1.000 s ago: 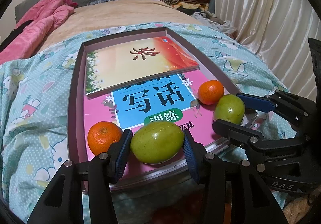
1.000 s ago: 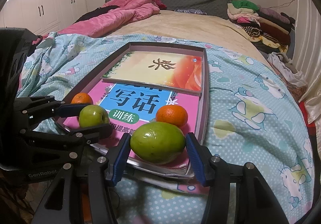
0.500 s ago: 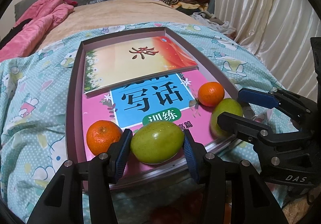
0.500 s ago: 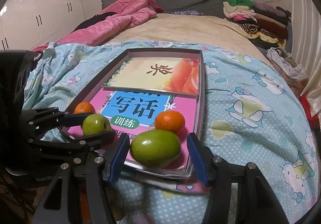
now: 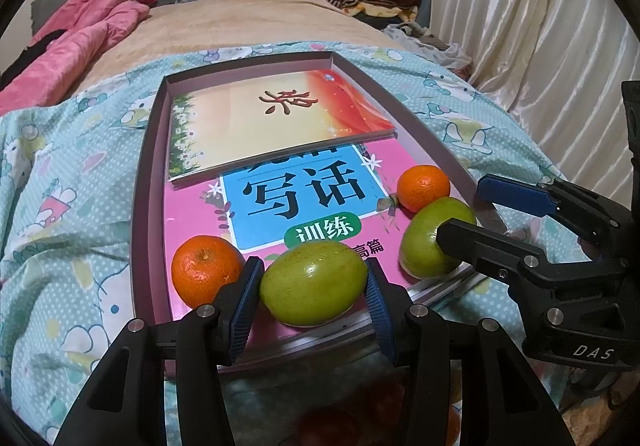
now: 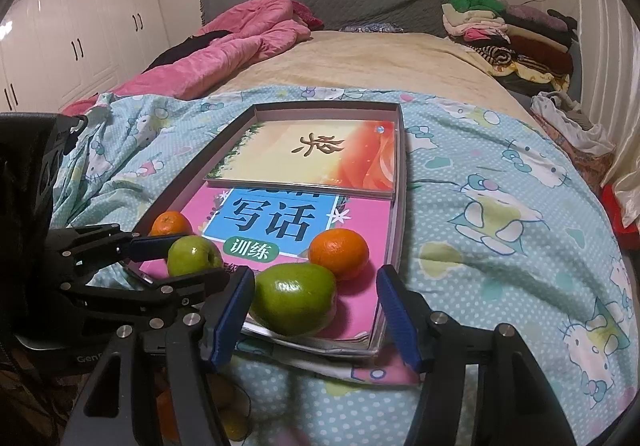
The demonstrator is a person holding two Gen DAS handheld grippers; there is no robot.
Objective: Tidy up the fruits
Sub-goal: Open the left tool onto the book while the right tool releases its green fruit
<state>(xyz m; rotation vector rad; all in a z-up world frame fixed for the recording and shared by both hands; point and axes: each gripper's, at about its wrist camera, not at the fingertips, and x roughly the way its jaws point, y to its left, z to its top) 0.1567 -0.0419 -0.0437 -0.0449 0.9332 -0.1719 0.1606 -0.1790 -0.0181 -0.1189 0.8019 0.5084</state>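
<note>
A shallow box [image 5: 148,166] holding two books lies on the bed. Pressed between the pads of my left gripper [image 5: 314,278] is a green fruit [image 5: 314,288], low over the pink book [image 5: 192,218]. An orange [image 5: 206,272] rests just left of it. In the right wrist view my right gripper [image 6: 315,273] is open around a second green fruit [image 6: 294,298] lying on the book. Its right pad stands clear and its left pad is close beside the fruit. A second orange [image 6: 339,253] sits just behind. My left gripper [image 6: 182,260] and its fruit [image 6: 192,252] show at the left.
The box rim [image 6: 402,174] runs along the right of the books. A pink quilt [image 6: 224,50] lies at the far left of the bed. Folded clothes [image 6: 504,34] are stacked at the far right, with curtains [image 5: 540,26] beyond. Patterned bedding [image 6: 500,206] surrounds the box.
The right gripper's jaws have spread off the second green fruit, which now lies on the pink book. The left gripper still clamps its fruit in the same place.
</note>
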